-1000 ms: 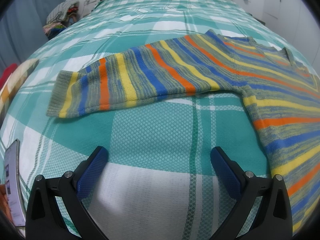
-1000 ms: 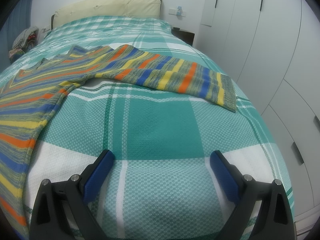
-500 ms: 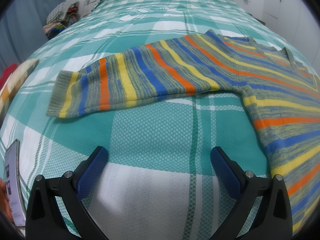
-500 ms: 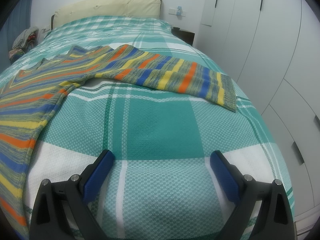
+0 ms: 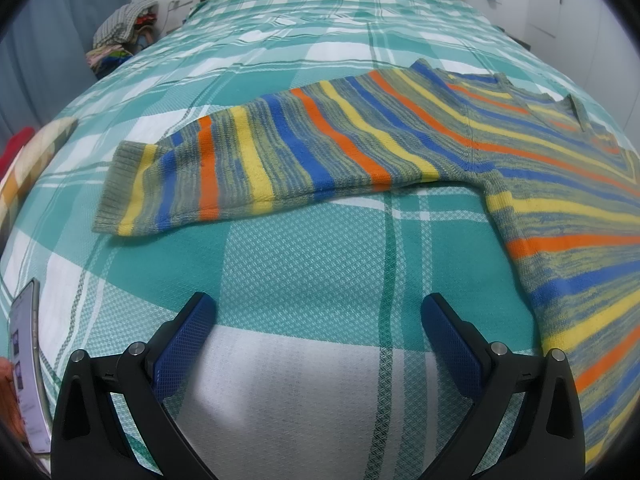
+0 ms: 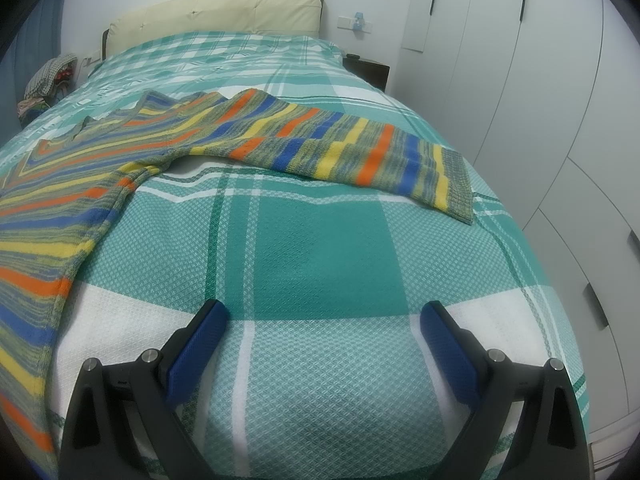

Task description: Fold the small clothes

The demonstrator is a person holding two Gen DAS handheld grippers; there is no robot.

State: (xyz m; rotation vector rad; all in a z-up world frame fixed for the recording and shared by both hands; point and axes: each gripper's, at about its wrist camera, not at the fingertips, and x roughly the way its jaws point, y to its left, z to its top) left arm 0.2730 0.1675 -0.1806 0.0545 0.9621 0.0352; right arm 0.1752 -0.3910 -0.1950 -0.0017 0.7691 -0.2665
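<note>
**Still flat: sweater spread, both grippers released, sleeves come first**

Basically nothing is folded yet. Going left to right:

- Phone (image 5: 25, 368) lies at the near-left bed edge, well clear of the work.
- Left sleeve (image 5: 248, 164) lies straight out to the left, flat on the bedspread (image 5: 312, 264), cuff (image 5: 116, 188) at its far-left end.
- Left gripper (image 5: 316, 320) hovers near the edge over bare bedspread, jaws wide apart, holding nothing; the sleeve is farther in, not touched.
- Sweater (image 5: 560, 208) body sits mid-bed, collar toward the headboard, hem toward the near edge and running out of view.
- Right gripper (image 6: 324, 328) is likewise spread and empty, above bare bedspread, apart from the knit.
- Right sleeve (image 6: 360, 152) runs out to the right, its cuff (image 6: 456, 184) close to the right bed edge.
- Wardrobe (image 6: 540, 120) stands right of the bed.

How to do the step well (my judgement):
- Pinch each sleeve at the cuff ribbing, the firmest part; take both layers.
- Come in low so the lower finger slides under the knit without grabbing the bedspread.
- Carry the cuff across the chest, crease at the shoulder seam, lay it down flat.
- Loose knit stretches, so lift rather than drag.
- Mind the right cuff near the edge; it could slip off.
</note>
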